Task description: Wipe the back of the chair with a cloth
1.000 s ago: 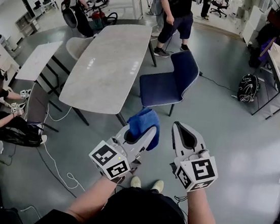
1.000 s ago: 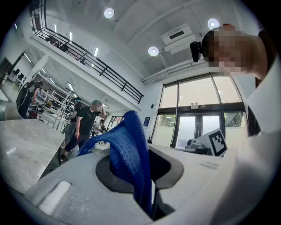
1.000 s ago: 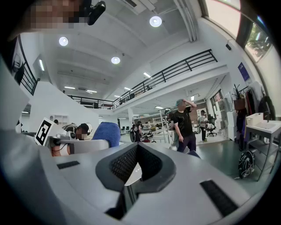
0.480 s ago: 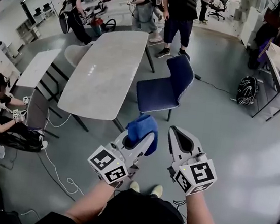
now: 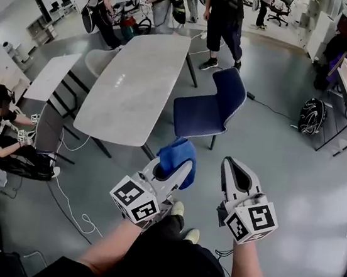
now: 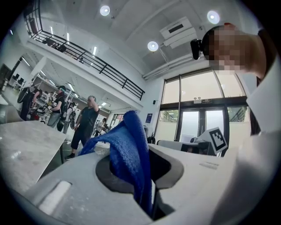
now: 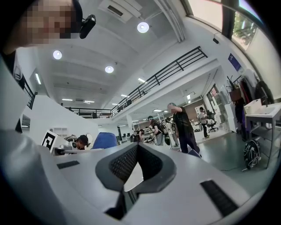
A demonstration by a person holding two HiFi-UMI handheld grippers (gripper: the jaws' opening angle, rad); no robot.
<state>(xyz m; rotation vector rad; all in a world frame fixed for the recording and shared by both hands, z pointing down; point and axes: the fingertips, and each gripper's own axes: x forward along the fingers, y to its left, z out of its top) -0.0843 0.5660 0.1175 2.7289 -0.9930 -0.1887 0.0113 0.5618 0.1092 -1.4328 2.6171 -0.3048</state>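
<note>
The marble surface [image 5: 133,82] and blue chair [image 5: 207,112] stood well ahead, the chair back unwiped. Right gripper [image 5: 237,172]: fingers pressed together, empty. Left gripper [image 5: 170,171]: fingers pinching the blue cloth [image 5: 177,152]. Risk: the shallow pinch could release it under wiping drag.

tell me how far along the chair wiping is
Done: the blue cloth is picked up and clamped in the left gripper. In hand: both grippers are held up in front of the body, facing the blue chair across open floor. The right gripper is shut and empty. Left: everything on the chair itself. The cloth is not touching its back, so the wipe is not yet under way.
</note>
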